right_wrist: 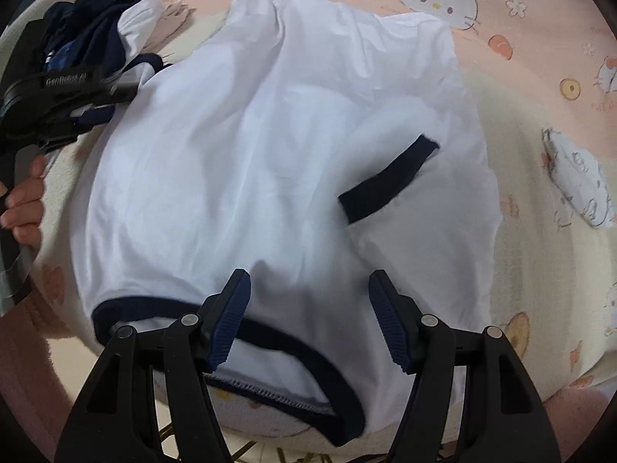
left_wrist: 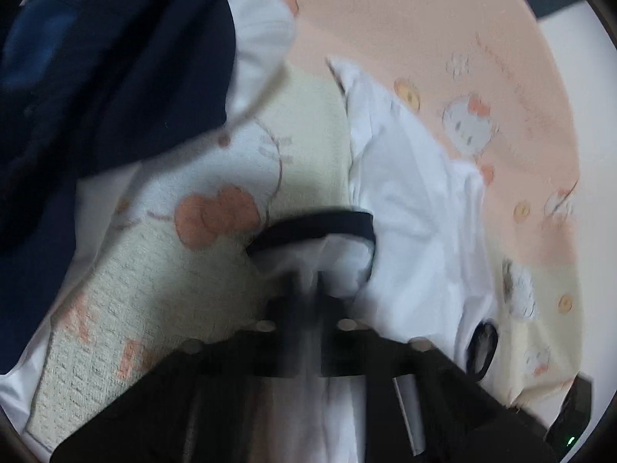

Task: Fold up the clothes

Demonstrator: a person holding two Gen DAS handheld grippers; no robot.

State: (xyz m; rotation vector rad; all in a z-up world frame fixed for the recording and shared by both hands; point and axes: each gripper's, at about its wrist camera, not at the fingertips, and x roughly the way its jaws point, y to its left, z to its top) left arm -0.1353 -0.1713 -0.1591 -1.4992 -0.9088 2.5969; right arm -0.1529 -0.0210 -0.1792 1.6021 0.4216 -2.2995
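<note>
On the pink and cream cartoon-cat blanket (right_wrist: 547, 61) a white cotton T-shirt with navy trim (right_wrist: 270, 146) lies spread. At its left edge the left gripper (left_wrist: 308, 281) is clamped on the navy-banded sleeve; a dark navy garment pile (left_wrist: 108, 69) sits just beyond. Further right, the right gripper (right_wrist: 308, 308) hangs agape over the collar, holding nothing. Pulling with one pinch could drag the shirt askew.

Left claw (left_wrist: 308, 293): fingertips smeared by motion blur, buried in white shirt (left_wrist: 408, 208) cloth. Navy garment pile (left_wrist: 96, 77) cut by frame edge. Right view: hand (right_wrist: 23, 208) cropped at left edge.
</note>
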